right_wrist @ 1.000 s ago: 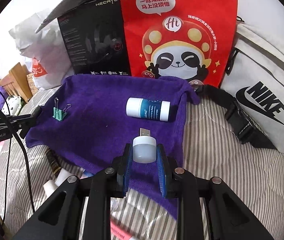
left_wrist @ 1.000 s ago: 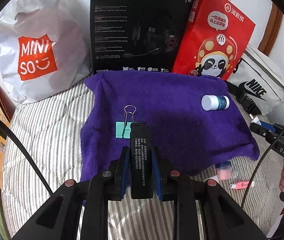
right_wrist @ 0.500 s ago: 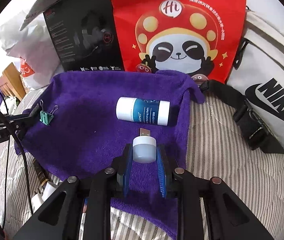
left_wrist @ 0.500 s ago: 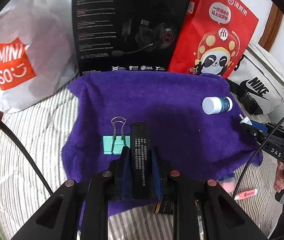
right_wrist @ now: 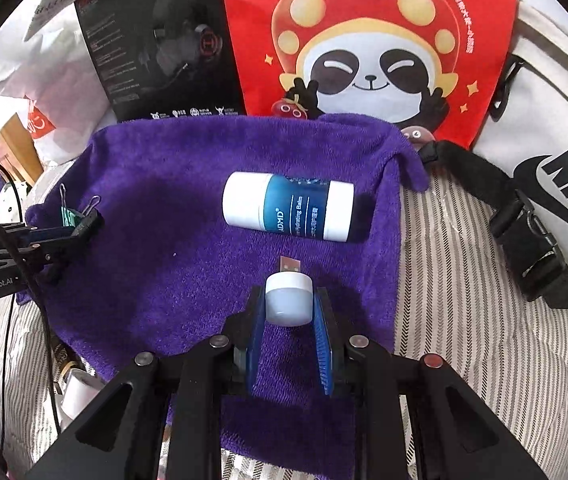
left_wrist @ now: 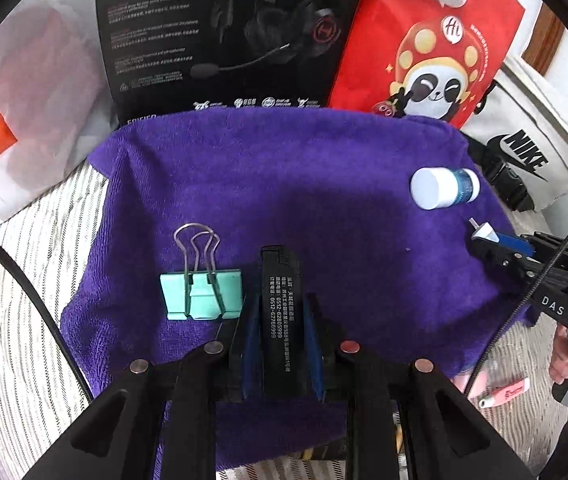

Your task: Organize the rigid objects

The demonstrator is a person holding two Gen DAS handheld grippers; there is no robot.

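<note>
Our left tongs (left_wrist: pixel 280 312) reach low over the purple towel (left_wrist: pixel 284 184), clenched on a black lighter (left_wrist: pixel 280 312) just beside the teal binder clip (left_wrist: pixel 202 290). Our right tongs (right_wrist: pixel 289 312) grasp a white USB light (right_wrist: pixel 288 298), its plug pointing toward the blue-and-white tube (right_wrist: pixel 288 211) lying on the towel.

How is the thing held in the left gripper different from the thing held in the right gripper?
The black lighter in the left gripper is long, flat-sided and printed with white text; the USB night light in the right gripper is short, round, white and plain. A metal plug sticks out of the light; the lighter shows none. Both are clamped over the purple towel.
</note>
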